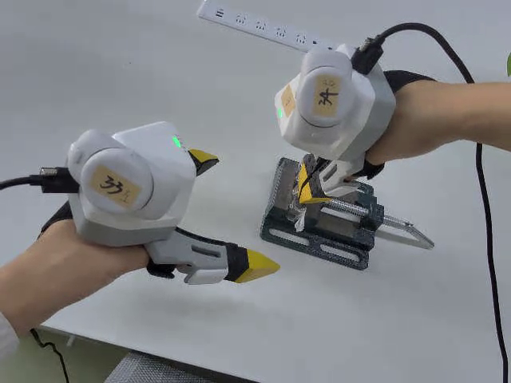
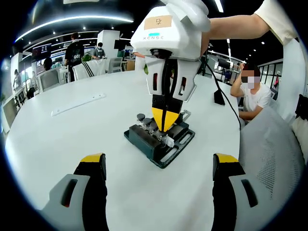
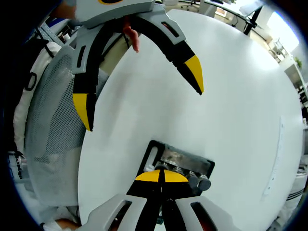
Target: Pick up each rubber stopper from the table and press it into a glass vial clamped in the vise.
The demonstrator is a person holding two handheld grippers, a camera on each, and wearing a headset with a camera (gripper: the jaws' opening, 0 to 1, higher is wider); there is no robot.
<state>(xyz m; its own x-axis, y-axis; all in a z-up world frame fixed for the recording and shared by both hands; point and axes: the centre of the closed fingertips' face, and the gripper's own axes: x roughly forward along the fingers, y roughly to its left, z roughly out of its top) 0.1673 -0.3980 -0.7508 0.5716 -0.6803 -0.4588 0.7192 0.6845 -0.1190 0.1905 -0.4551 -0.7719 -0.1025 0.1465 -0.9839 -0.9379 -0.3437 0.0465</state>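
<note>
vise: I saw the vise [image 1: 319, 242] sitting on the white table [image 1: 160, 72] with a row of glass vials [image 2: 147, 123] clamped in its jaws.
contents: At least two vials carried dark rubber stoppers [image 3: 204, 183], seated on top at one end of the row. I could not count the rest of the row.
right gripper: The right gripper [image 1: 308, 191] pointed straight down at the vise with its yellow tips pressed together and no real gap, right over the vials.
held item: I could not tell whether a stopper was pinched between those tips, since the tips themselves covered the spot.
left gripper: The left gripper [image 1: 231, 214] hung above bare table, well apart from the vise, with its jaws spread wide and nothing between them.
hidden: In the head view the right gripper's body blocked most of the vial row, and I only caught a glint of glass there.
left gripper view: It showed the stoppered vials side-on, just beside the closed tips.
right gripper view: It showed the vise from above and the open left gripper beyond it.
cut off: The power strip [image 1: 263, 24] ran out of the top of the head view, and a black cable [image 1: 481, 199] ran off the bottom right.
background: People and a mesh chair [image 2: 274, 149] showed in the left gripper view.
</note>
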